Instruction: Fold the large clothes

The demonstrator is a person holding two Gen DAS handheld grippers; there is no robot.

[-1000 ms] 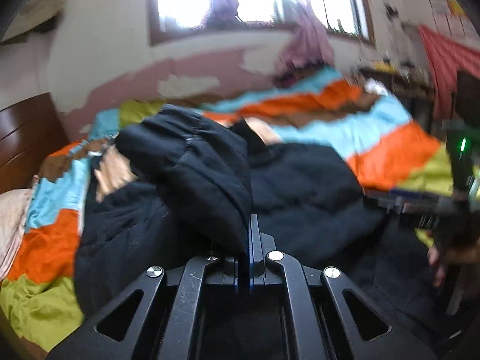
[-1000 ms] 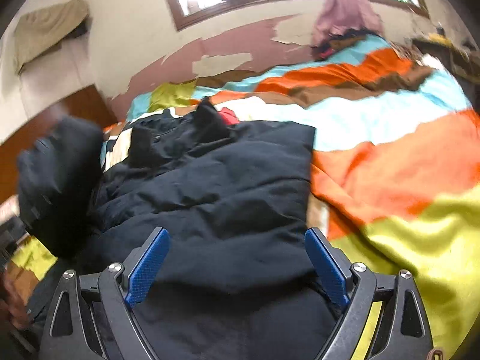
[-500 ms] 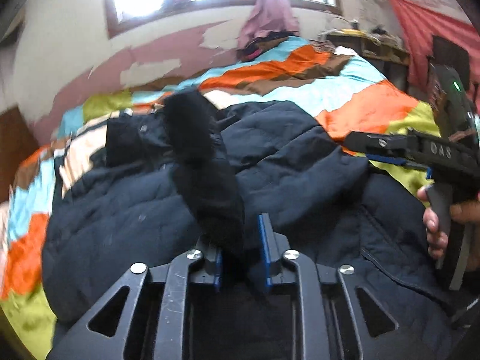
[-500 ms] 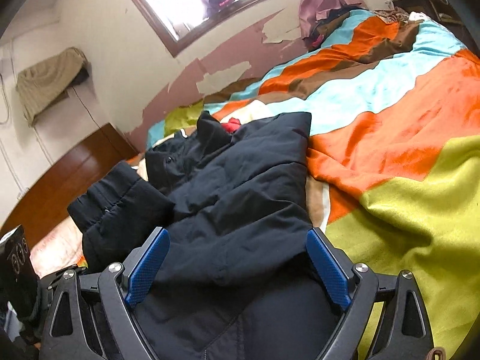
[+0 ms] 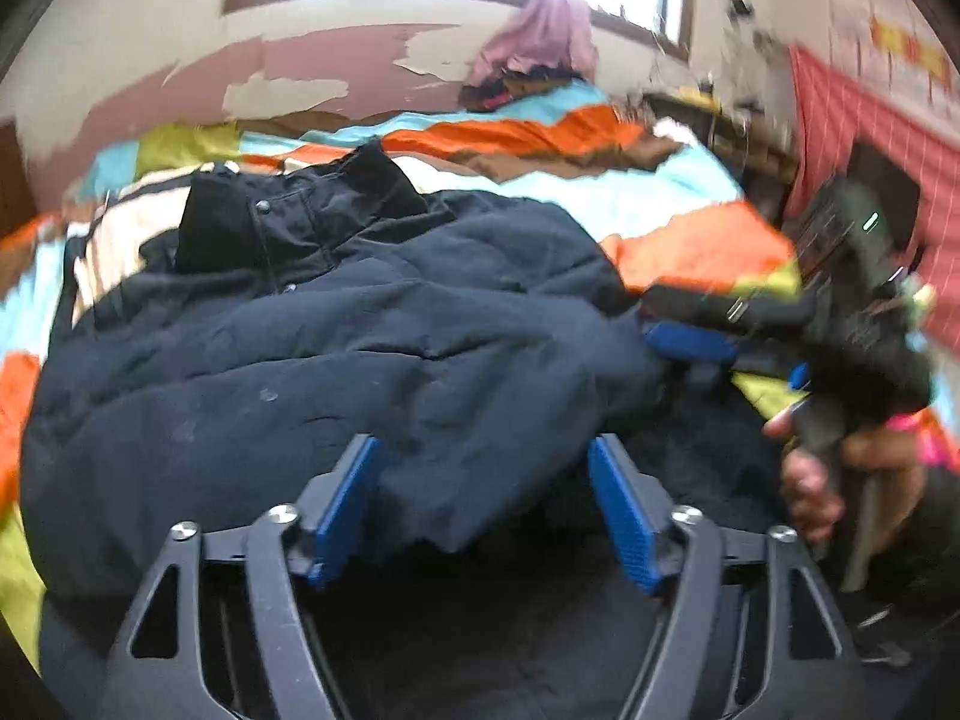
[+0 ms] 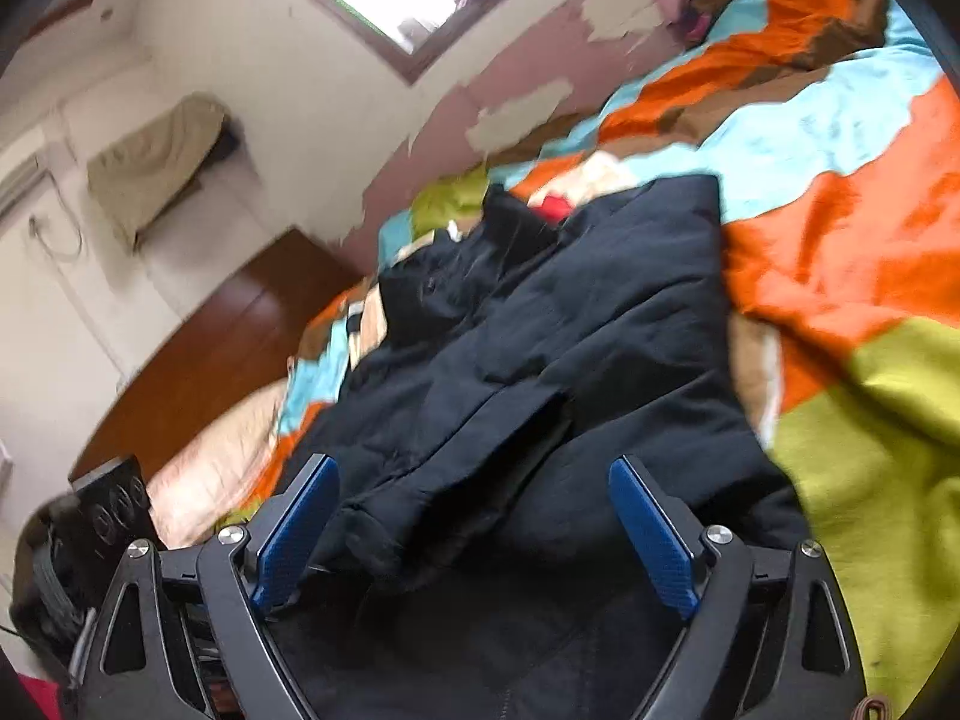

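A large dark navy padded jacket [image 5: 372,324] lies spread on the bed, collar towards the far wall. One sleeve [image 5: 456,480] is folded across its front. The cuff end rests between the blue pads of my left gripper [image 5: 483,510], whose jaws are opening and no longer press on it. My right gripper [image 6: 474,534] stands open low over the jacket [image 6: 588,324], with the sleeve's cuff [image 6: 372,528] by its left pad. In the left wrist view the right gripper [image 5: 678,327] sits at the jacket's right edge, held by a hand [image 5: 810,498].
A bedspread [image 6: 840,252] in orange, light blue, green and brown covers the bed. A wooden headboard [image 6: 198,360] stands at the left. Pink and dark clothes [image 5: 540,48] are piled under the window. A red cloth [image 5: 852,138] hangs at the right.
My left gripper was shut on the sleeve and carried it across the jacket; its jaws have now spread and the sleeve lies on the front. The right wrist view has rolled and dipped.
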